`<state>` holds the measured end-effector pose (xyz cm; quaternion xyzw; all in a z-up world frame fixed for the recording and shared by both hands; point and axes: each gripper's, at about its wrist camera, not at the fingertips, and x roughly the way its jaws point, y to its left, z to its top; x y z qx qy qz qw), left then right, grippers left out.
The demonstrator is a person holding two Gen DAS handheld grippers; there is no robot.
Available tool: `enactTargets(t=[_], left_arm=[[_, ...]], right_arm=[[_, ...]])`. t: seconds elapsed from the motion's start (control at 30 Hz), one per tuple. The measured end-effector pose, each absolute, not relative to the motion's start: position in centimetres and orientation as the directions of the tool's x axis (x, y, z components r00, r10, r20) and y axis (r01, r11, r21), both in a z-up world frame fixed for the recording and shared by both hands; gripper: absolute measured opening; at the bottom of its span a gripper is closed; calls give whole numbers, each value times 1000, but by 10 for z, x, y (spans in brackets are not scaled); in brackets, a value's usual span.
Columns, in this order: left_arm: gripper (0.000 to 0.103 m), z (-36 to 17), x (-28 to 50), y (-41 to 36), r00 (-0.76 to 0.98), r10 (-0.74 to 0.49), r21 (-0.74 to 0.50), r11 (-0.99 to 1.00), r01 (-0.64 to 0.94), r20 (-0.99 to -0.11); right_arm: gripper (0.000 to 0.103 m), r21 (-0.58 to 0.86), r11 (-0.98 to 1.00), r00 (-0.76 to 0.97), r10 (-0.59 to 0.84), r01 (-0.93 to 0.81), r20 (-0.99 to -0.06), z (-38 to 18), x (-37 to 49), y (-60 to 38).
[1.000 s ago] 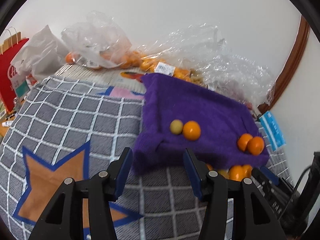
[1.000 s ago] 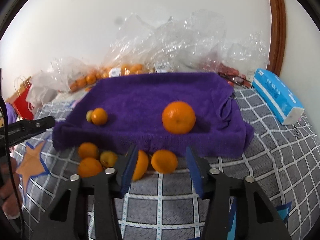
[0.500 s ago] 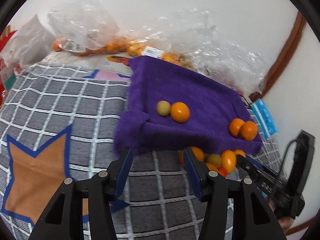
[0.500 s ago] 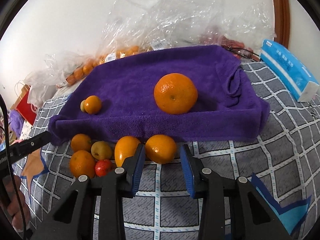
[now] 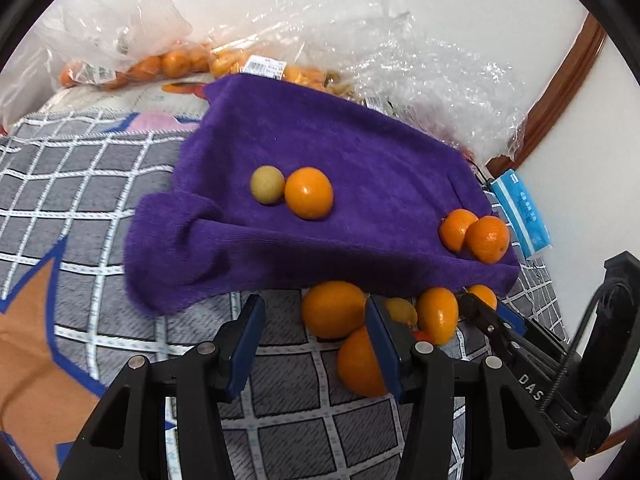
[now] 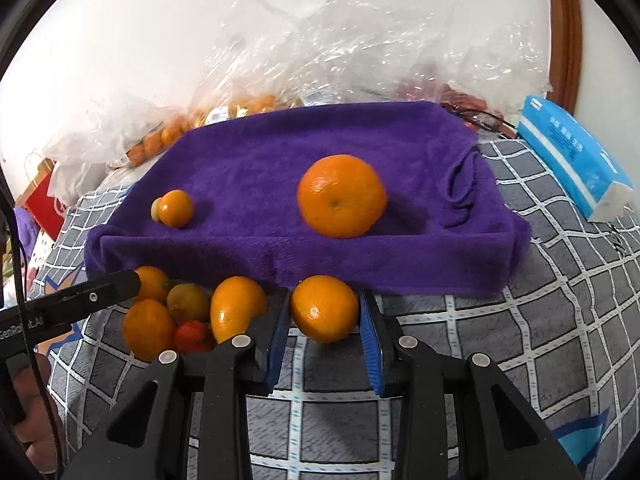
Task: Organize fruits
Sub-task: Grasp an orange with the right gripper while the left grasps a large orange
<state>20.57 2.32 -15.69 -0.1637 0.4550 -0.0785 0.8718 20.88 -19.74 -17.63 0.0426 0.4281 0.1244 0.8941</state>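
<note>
The right tongs [image 6: 323, 316] are reaching down at an orange [image 6: 324, 307] that is lying on the checked cloth [image 6: 560, 320], just in front of the purple towel [image 6: 280, 168]. The orange is sitting between the two blue pads [image 6: 370, 344]. The tongs have just been closing, and the pads are right against its sides, but I cannot tell if they are squeezing it yet.

The left tongs [image 5: 314, 340] are standing open with nothing in them. Only checked cloth is showing in their gap. An orange [image 5: 334, 308] is lying just past the right pad, and another orange [image 5: 358, 364] is half hiding behind that pad.

To the left of the right tongs a small pile is sitting close together: a long orange fruit [image 6: 234, 310], a yellow-green one [image 6: 187, 302], a little red one [image 6: 192, 334] and two more oranges.

On the towel a big orange [image 6: 342, 196] is resting in the middle, and a small orange [image 6: 175, 208] is touching a small green fruit [image 5: 267, 184] farther left.

The towel's front edge is hanging right behind the fruit. The checked cloth is lying open on the right, up to the blue pack [image 6: 572, 156]. Plastic bags [image 6: 360, 40] are filling the back by the wall.
</note>
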Motion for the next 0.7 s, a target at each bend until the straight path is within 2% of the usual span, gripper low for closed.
enactTargets(t=[0.13,0.23,0.37,0.5,0.7], left_arm=[[47,-162,206,24,592,-317,-393,919,0,-741],[33,-160,205,24,585,-364,-431,902,27,-725],[32,-158,201,31,601,-319,-396,918,3,-733],[32,-162,204,41,586,-367,-461,888,-11,-722],[33,-162,204,40,590,-356,-451,892,-16,-724]], right_arm=[[34,192,964,605,265,-184,-751,-177,210,-200],[34,198,963,608,268,-182,-748,-177,210,-201],[34,198,962,615,273,-189,-740,-175,210,-199],[34,202,960,616,281,-196,-736,-174,209,-198],[34,211,958,613,285,-192,-737,-175,210,-200]])
